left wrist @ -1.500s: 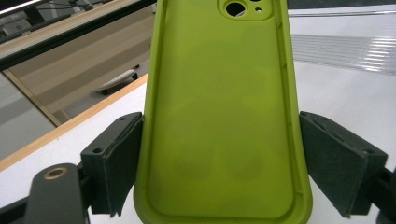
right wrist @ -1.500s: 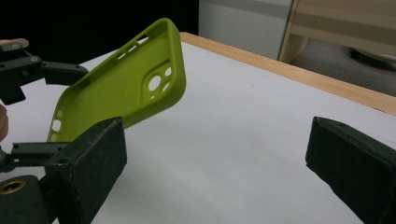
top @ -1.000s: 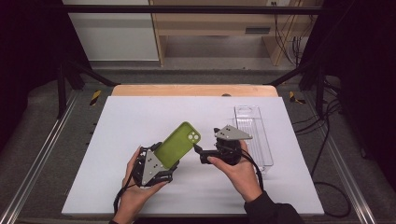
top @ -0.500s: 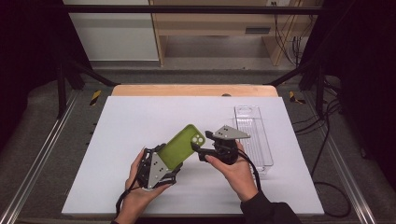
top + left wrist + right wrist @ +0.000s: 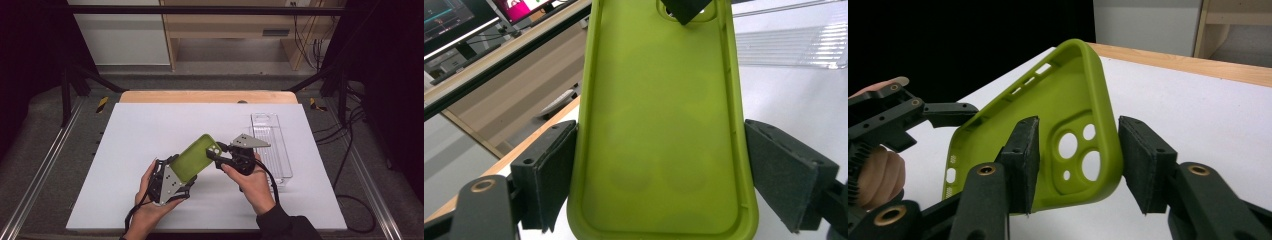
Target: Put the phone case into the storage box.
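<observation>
While the left hand-held gripper (image 5: 176,172) clamps the green phone case (image 5: 196,157) above the table (image 5: 130,150), the right hand-held gripper (image 5: 212,154), its jaws just closing, not yet pinching, should squeeze the case's two o'clock camera corner squarely.

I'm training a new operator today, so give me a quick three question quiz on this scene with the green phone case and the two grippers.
1. True or false: the green phone case lies flat on the white table.
2. Which gripper clamps the case by its long side edges? A) left gripper B) right gripper
3. What clear thing lies on the table beyond the right gripper?

Key:
1. False: it is held up off the table between the two grippers.
2. A. The right gripper's jaws have just been closing around the camera-hole corner, and a gap remains beside one pad.
3. A clear plastic tray.
</observation>
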